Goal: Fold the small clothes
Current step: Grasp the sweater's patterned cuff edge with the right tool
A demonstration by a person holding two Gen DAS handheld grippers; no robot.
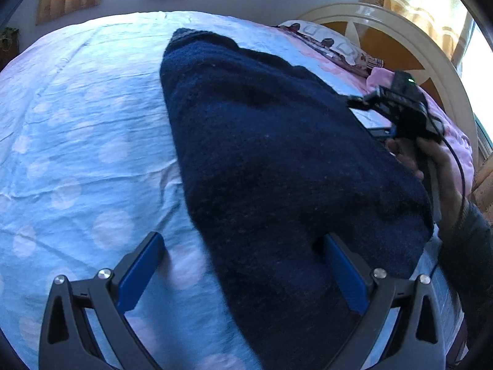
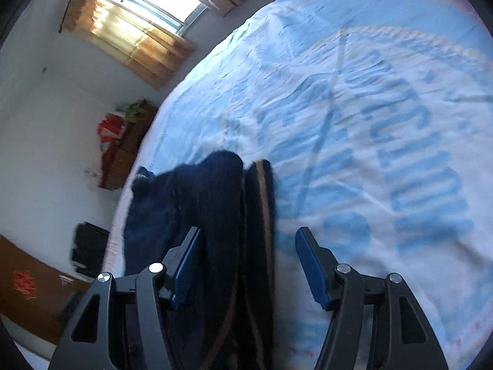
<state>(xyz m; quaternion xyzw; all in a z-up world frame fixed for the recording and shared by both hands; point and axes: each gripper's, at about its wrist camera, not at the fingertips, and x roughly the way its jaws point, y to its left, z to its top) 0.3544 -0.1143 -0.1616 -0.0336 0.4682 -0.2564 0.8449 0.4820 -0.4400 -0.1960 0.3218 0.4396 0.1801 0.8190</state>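
Note:
A navy knitted garment (image 1: 277, 169) lies in a long heap on the light blue bed sheet (image 1: 77, 123). My left gripper (image 1: 243, 240) is open low over its near end; the knit covers the inner side of the right finger (image 1: 345, 274) and the left finger stands over bare sheet. A hand holds my right gripper (image 1: 359, 101) at the garment's far right edge. In the right wrist view the right gripper (image 2: 248, 234) is open, and the garment (image 2: 215, 209), with a brown stripe along its edge, runs up between the jaws beside the left finger (image 2: 188, 265).
A cream and orange headboard (image 1: 400, 30), a patterned pillow (image 1: 332, 43) and a pink blanket (image 1: 456, 141) sit at the bed's right end. Past the bed's edge stand a wooden cabinet with red things (image 2: 117, 141), a black object (image 2: 89, 246) and a cardboard box (image 2: 30, 280).

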